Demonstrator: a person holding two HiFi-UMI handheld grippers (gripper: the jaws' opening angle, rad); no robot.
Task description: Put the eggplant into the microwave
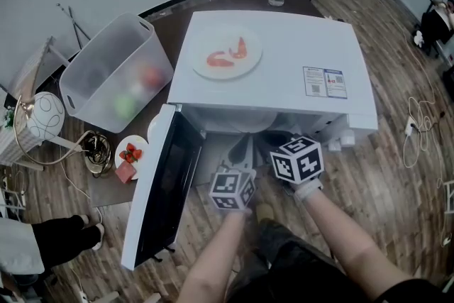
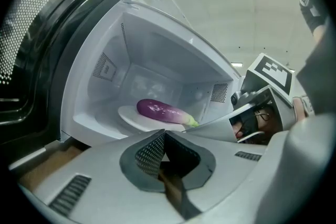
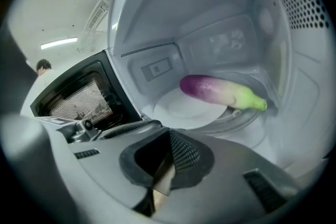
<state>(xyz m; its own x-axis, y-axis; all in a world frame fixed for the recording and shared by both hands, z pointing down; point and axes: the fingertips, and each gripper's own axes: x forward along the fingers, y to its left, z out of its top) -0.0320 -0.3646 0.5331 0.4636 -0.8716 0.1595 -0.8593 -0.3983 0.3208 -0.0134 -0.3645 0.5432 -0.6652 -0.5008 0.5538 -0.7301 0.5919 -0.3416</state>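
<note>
- The eggplant [image 2: 164,112] is seen lying on the white turntable plate [image 2: 130,116] inside the open microwave [image 1: 284,74].
- The left tongs [image 2: 164,136] are closed and empty, just outside the cavity.
- The right tongs [image 3: 169,135] are likewise closed, with nothing gripped.

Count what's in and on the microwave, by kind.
Eggplant: 1
Plate: 2, one inside, one on top
Shrimp: 2
Total: 5
</note>
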